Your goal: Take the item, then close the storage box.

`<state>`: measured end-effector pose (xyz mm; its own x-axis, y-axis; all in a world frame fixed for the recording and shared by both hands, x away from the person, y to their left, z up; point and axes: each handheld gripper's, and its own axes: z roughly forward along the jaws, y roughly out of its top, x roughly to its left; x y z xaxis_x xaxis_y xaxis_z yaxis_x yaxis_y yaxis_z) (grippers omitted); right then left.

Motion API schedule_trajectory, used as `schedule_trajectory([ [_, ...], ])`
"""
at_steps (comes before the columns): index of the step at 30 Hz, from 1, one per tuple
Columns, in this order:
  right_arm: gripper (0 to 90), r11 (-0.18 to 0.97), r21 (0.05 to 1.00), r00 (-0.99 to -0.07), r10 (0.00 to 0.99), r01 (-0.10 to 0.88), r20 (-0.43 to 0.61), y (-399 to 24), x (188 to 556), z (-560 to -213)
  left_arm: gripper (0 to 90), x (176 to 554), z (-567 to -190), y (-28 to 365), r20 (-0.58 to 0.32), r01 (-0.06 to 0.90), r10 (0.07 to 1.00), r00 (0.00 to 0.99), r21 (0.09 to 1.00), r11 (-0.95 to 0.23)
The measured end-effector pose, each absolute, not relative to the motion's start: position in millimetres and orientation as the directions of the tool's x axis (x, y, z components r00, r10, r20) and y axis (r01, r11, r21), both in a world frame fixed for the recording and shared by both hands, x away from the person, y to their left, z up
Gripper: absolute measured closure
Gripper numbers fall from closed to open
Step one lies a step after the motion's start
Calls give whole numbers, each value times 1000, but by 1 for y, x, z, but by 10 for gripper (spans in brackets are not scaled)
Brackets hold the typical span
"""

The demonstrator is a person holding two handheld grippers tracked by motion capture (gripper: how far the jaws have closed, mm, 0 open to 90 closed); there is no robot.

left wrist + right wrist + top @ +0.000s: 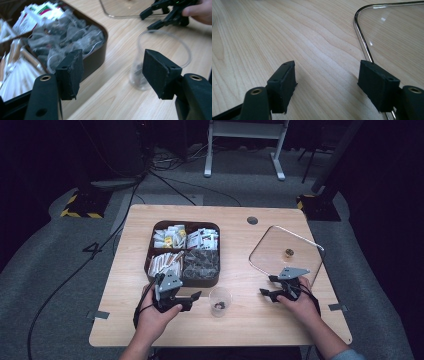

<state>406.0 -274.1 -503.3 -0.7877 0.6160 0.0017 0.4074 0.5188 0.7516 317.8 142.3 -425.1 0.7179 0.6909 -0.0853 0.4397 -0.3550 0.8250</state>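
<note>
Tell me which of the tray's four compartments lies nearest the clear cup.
The front right compartment, holding dark grey sachets. It is the corner section closest to the cup; the other three hold white or tan packets and lie further left or back.

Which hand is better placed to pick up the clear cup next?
Left. The left tool is open beside the clear cup, jaws pointing at it. The right tool sits farther off, open over bare table by the glass lid.

Ahead of my left gripper: cup just right, box left.
Between cup and lid: bare counter.
</note>
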Motion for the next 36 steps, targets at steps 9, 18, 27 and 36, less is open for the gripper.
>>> schedule_trajectory([
  [9, 303, 520, 751, -788, 615, 407, 1, -274, 406, -503, 309, 325, -447, 158, -97, 513, 734, 672, 777, -366],
  [18, 303, 520, 751, -789, 615, 406, 0, -274, 406, -503, 261, 333, -472, 164, -63, 573, 775, 629, 711, -408],
  [27, 302, 521, 751, -789, 615, 406, 1, -274, 406, -503, 226, 335, -487, 167, -67, 619, 791, 608, 664, -420],
  [36, 302, 521, 751, -789, 615, 406, 0, -274, 406, -503, 204, 336, -498, 165, -20, 608, 792, 610, 654, -451],
])
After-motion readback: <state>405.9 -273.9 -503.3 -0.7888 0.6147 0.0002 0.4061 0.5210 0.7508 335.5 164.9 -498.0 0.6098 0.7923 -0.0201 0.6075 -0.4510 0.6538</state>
